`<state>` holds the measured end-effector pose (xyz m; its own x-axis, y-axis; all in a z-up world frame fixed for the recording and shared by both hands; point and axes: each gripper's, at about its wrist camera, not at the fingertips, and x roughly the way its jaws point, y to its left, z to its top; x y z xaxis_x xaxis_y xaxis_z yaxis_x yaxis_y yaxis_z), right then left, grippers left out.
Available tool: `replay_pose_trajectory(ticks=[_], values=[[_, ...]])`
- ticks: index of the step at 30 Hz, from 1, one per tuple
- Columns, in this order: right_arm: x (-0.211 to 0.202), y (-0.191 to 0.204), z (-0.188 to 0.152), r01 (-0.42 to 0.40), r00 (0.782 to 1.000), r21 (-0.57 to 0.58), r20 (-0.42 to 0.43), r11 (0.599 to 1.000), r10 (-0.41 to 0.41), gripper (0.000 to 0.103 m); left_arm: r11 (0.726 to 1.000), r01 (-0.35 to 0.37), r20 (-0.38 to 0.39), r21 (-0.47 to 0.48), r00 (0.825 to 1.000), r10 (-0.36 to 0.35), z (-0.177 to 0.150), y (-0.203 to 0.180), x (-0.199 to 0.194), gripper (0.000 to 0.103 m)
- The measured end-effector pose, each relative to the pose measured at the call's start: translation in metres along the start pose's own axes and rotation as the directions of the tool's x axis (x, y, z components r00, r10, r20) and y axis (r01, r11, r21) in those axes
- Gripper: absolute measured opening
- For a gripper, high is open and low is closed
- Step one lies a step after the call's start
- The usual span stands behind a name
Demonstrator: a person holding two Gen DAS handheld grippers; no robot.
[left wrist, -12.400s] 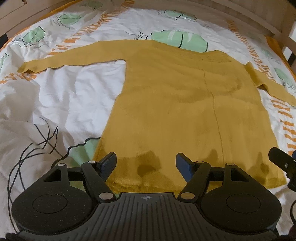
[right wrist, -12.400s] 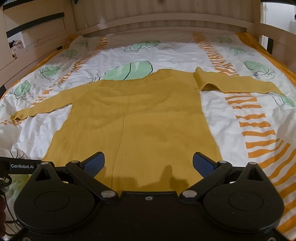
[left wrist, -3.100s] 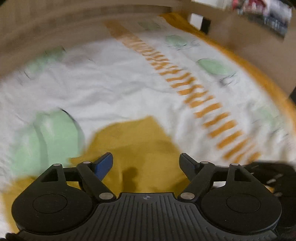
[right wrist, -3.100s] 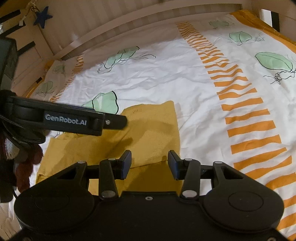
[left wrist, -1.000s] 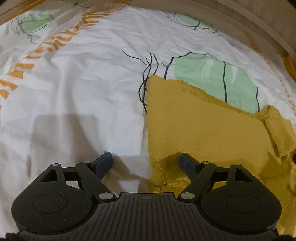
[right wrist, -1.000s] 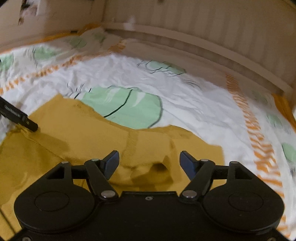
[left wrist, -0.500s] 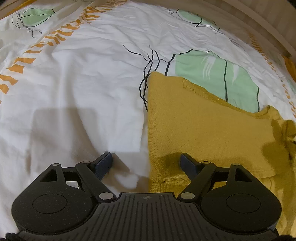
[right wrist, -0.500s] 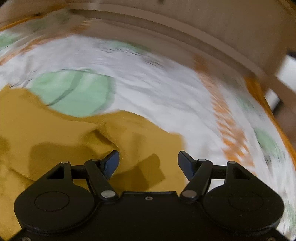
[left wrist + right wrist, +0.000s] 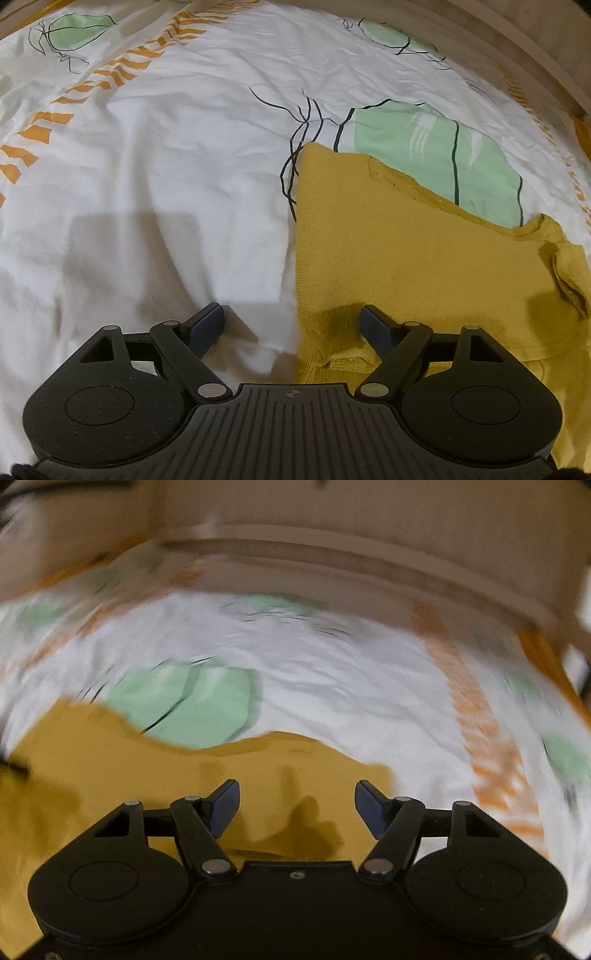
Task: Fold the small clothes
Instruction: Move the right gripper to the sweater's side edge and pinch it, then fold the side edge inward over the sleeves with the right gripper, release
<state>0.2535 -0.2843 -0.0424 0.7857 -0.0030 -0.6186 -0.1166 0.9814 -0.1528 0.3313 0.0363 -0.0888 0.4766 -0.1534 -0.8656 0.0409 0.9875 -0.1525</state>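
Mustard knit top (image 9: 424, 258) lies folded on your leaf-print sheet (image 9: 166, 184). Your left gripper (image 9: 291, 325) gapes over its edge, gripping nothing. Your right gripper (image 9: 297, 805), jaws just narrowing, holds nothing. No writing is readable.

Blurred mustard garment (image 9: 184, 775) below tool (image 9: 297, 803)

A mustard-yellow knit sweater (image 9: 424, 266) lies folded flat on the bed, its straight left edge running out from between the left tool's (image 9: 291, 325) fingers, its body spreading to the right; a rumpled fold sits at its far right.
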Motion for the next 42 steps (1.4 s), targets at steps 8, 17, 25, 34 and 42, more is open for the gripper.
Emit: replay_pose_trajectory(ticks=[8,17,25,34,42], values=[[0.031,0.069,-0.007,0.06,0.995,-0.302,-0.056,0.952,-0.08,0.032,1.0,0.006,-0.004,0.001,1.0,-0.006,0.001,0.001,0.0,0.081],[0.013,-0.027,-0.007,0.065,0.995,0.11,-0.084,0.992,-0.056,0.011,1.0,0.006,-0.001,-0.007,1.0,-0.006,0.0,0.001,-0.001,0.081],[0.015,-0.09,-0.033,0.0,0.991,0.44,-0.118,0.898,0.058,0.012,1.0,0.006,0.001,-0.009,1.0,-0.006,0.0,0.001,0.0,0.081],[-0.004,-0.106,-0.024,-0.117,0.987,0.554,-0.026,0.824,0.158,0.01,1.0,0.012,-0.001,-0.009,1.0,-0.012,0.001,0.003,0.0,0.081],[0.009,-0.116,-0.032,0.02,0.967,0.464,-0.233,0.886,0.1,0.021,1.0,0.01,0.0,-0.009,1.0,-0.01,0.001,0.003,0.0,0.081]])
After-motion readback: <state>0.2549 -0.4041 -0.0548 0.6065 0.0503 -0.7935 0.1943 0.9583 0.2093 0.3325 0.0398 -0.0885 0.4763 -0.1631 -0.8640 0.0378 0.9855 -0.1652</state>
